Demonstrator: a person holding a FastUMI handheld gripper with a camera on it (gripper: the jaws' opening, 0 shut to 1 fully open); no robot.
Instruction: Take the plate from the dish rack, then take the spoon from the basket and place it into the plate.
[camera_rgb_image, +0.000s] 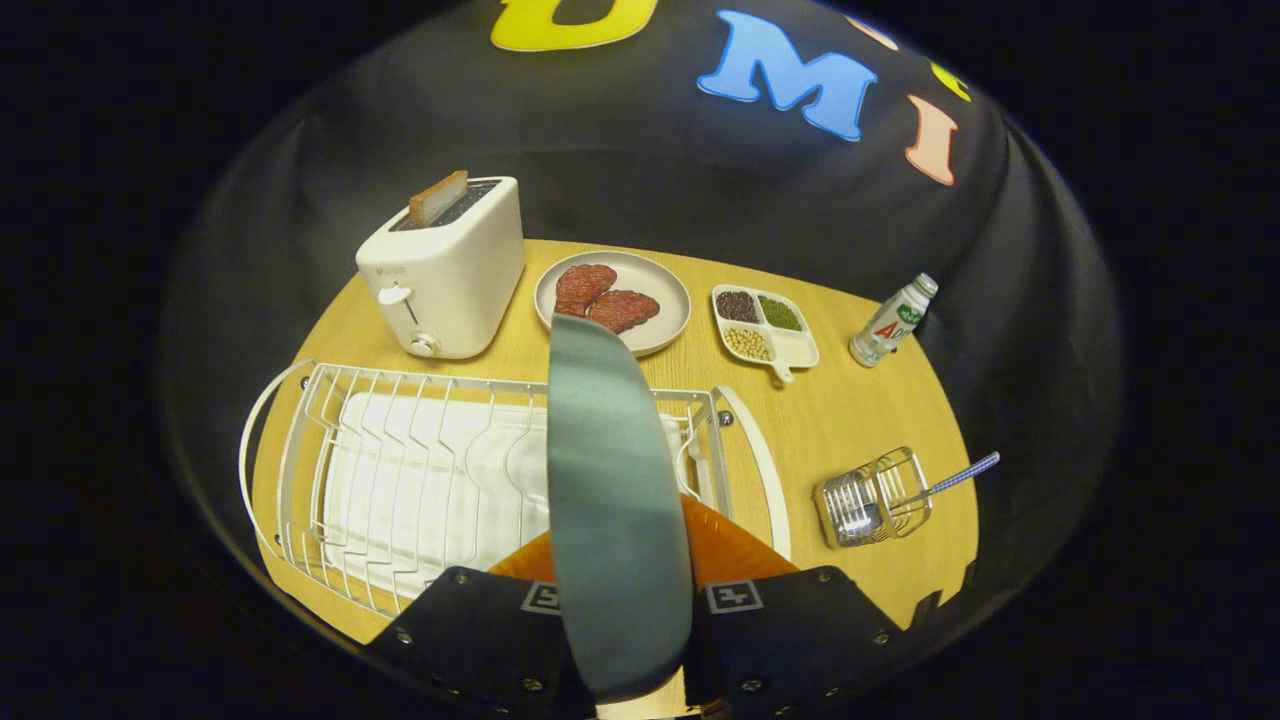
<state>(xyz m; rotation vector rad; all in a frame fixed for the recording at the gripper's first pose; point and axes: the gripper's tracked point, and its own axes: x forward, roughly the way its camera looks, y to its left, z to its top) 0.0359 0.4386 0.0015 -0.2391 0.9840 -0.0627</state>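
Note:
A grey-green plate (610, 500) stands on edge between my two fingers, lifted above the white wire dish rack (400, 470). My gripper (625, 600) is shut on the plate's lower rim. To the right of the rack sits a small wire basket (872, 497) lying on the table. A spoon (962, 476) with a blue patterned handle pokes out of it toward the right. The plate hides part of the rack's right end.
Beyond the rack stand a white toaster (445, 268) with a slice in it, a plate of meat patties (613, 300), a divided dish of beans (765, 325) and a small bottle (892, 320). The round wooden table (850, 400) ends close behind the basket.

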